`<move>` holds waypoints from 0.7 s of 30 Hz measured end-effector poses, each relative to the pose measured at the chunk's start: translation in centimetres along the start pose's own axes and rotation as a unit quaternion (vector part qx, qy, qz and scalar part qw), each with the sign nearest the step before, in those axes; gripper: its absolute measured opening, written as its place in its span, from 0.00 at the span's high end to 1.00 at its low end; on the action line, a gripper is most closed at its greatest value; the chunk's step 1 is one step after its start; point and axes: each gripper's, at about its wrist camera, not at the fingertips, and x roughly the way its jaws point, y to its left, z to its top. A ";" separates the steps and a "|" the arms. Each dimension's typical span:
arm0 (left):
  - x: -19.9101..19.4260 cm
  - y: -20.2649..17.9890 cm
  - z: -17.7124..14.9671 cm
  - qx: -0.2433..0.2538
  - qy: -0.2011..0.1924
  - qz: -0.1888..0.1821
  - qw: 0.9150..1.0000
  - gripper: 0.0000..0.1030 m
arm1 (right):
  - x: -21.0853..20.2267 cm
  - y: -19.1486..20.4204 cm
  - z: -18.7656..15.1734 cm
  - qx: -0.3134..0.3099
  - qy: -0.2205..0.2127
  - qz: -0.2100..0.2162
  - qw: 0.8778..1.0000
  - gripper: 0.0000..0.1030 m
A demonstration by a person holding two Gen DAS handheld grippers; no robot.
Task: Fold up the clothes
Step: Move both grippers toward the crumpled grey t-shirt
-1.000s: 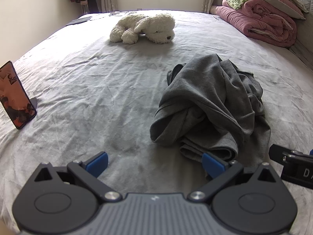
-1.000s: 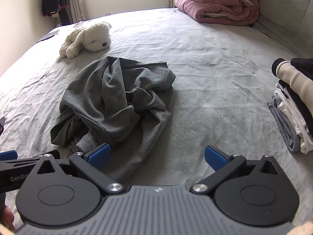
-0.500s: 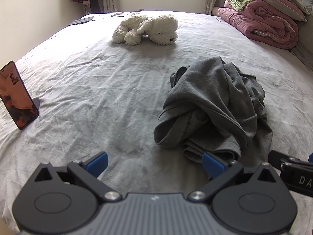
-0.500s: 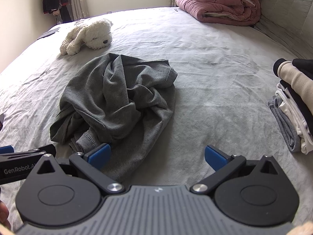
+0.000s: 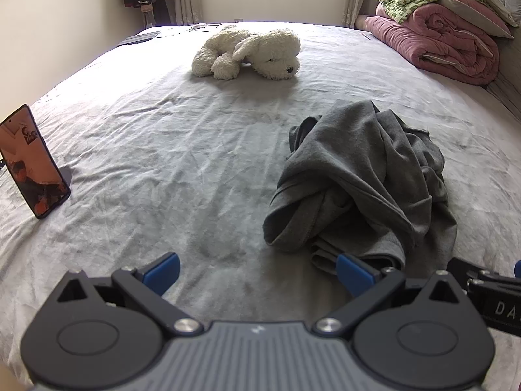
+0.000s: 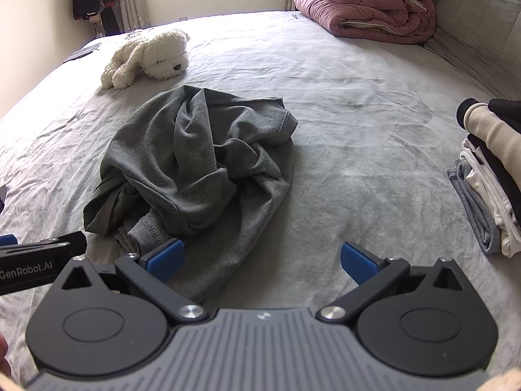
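Observation:
A crumpled dark grey garment [image 5: 361,182] lies in a heap on the grey bed sheet [image 5: 182,150]; the right wrist view shows the same garment [image 6: 195,163] left of centre. My left gripper [image 5: 259,272] is open just short of the heap's near edge, its right pad close to the cloth. My right gripper [image 6: 262,257] is open too, its left pad over the garment's near hem. Nothing sits between either pair of fingers. Each gripper's body shows at the edge of the other's view.
A white plush dog [image 5: 247,53] lies at the far side. A phone [image 5: 32,163] stands propped at the left. Folded quilts [image 5: 443,32] are piled at the far right. A stack of folded clothes [image 6: 488,176] sits at the right edge.
Both grippers have tilted or drawn back slightly, so the garment and plush dog sit a little lower in view. Both stay open; the heap has not moved.

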 end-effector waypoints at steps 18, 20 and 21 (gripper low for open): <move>0.0 0.2 0.2 -0.001 -0.002 0.001 1.000 0.00 | 0.1 0.1 0.0 -0.002 0.002 0.000 1.000 0.00; 0.0 0.2 0.2 -0.002 -0.002 0.002 1.000 0.00 | 0.1 0.1 0.0 -0.002 0.002 0.000 1.000 0.00; 0.0 0.2 0.2 -0.002 -0.002 0.002 1.000 0.00 | 0.1 0.1 0.0 -0.003 0.002 0.000 1.000 0.00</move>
